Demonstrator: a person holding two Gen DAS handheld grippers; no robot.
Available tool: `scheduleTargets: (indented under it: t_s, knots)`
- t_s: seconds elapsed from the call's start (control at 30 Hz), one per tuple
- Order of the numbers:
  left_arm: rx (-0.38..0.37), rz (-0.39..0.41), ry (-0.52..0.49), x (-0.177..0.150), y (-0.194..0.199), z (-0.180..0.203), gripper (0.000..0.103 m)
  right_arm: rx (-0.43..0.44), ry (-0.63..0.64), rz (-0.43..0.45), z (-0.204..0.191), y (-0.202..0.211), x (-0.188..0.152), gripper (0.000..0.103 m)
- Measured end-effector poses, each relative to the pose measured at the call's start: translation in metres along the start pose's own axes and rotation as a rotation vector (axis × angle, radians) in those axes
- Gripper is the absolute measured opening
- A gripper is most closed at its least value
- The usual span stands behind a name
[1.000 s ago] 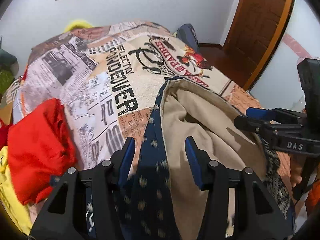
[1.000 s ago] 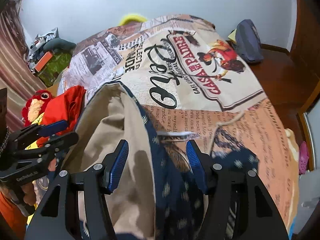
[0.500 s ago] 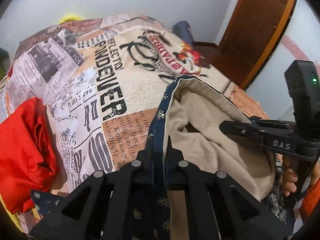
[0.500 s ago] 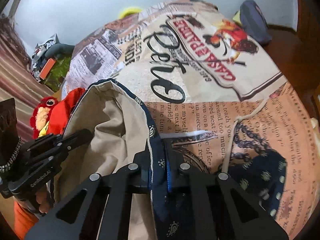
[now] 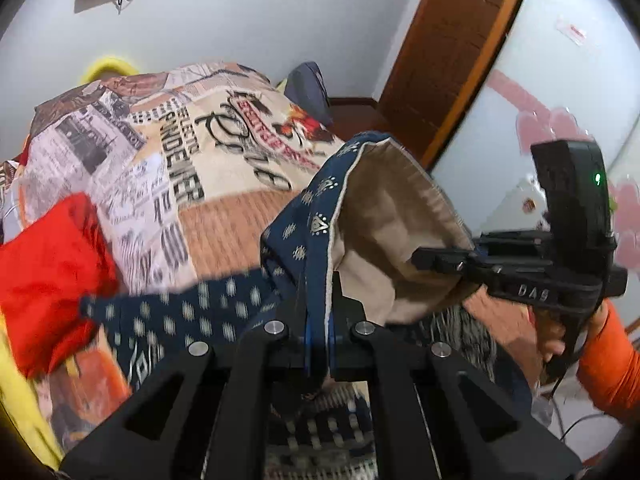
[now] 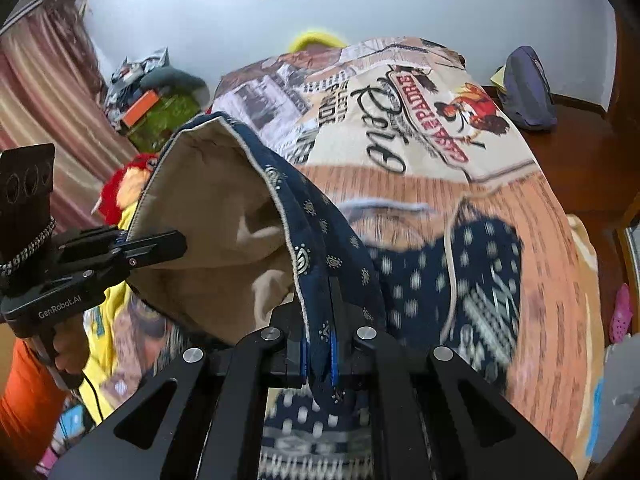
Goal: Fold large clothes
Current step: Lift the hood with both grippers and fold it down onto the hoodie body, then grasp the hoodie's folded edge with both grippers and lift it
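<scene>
A large navy patterned garment [image 5: 312, 208] with a beige lining [image 5: 384, 232] hangs lifted above the bed, its hood opening stretched between both grippers. My left gripper [image 5: 318, 320] is shut on the navy hem at one side of the opening. My right gripper [image 6: 318, 320] is shut on the hem [image 6: 320, 224] at the other side. Each sees the other across the beige lining [image 6: 224, 216]: the right gripper [image 5: 440, 258] at the right, the left gripper [image 6: 176, 242] at the left. The rest of the garment [image 6: 460, 264] trails blurred onto the bed.
A newspaper-print bedspread [image 5: 200, 152] covers the bed. A red garment [image 5: 52, 272] and a yellow one [image 5: 16, 392] lie at its left side, near a red plush toy [image 6: 124, 184]. A dark backpack [image 6: 528, 88] sits by the wall and a wooden door [image 5: 452, 52] stands right. Orange sleeves [image 5: 608, 360] hold the grippers.
Both grippers went from open around the hood's hem to shut on it, then lifted it off the bed; the garment's body now hangs and drags beneath.
</scene>
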State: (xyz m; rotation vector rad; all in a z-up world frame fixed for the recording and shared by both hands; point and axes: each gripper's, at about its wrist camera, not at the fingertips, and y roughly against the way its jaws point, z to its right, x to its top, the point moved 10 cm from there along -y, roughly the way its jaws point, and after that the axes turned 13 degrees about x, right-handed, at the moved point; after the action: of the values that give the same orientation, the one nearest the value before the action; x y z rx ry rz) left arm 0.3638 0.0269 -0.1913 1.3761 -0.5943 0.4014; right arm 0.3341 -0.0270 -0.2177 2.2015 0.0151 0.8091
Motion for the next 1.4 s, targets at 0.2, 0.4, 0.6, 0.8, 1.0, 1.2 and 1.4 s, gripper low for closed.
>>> scheduleTargets:
  t_s: [0.2, 0.4, 0.6, 0.8, 1.0, 1.2, 1.4]
  knots:
    - [-0.007, -0.069, -0.021, -0.069, 0.022, 0.013, 0.005, -0.013, -0.026, -0.050, -0.003, 0.008, -0.046, 0.008]
    - [0.039, -0.126, -0.057, -0.130, 0.024, 0.019, 0.005, -0.036, -0.061, -0.106, 0.004, 0.008, -0.094, 0.011]
    - [0.099, -0.213, -0.050, -0.177, 0.017, 0.012, 0.014, -0.080, -0.063, -0.154, 0.011, 0.015, -0.123, 0.023]
    - [0.136, -0.170, -0.004, -0.187, 0.040, 0.000, 0.052, -0.081, -0.033, -0.140, 0.007, 0.037, -0.130, 0.044]
    - [0.238, -0.129, 0.044, -0.188, 0.064, -0.035, 0.063, -0.146, -0.037, -0.076, 0.020, 0.058, -0.117, 0.046]
    - [0.346, -0.065, 0.182, -0.165, 0.073, -0.093, 0.073, -0.223, -0.053, 0.020, 0.042, 0.067, -0.090, 0.067]
    - [0.357, -0.092, 0.361, -0.152, 0.048, -0.144, 0.074, -0.247, -0.118, 0.057, 0.070, 0.059, -0.068, 0.080]
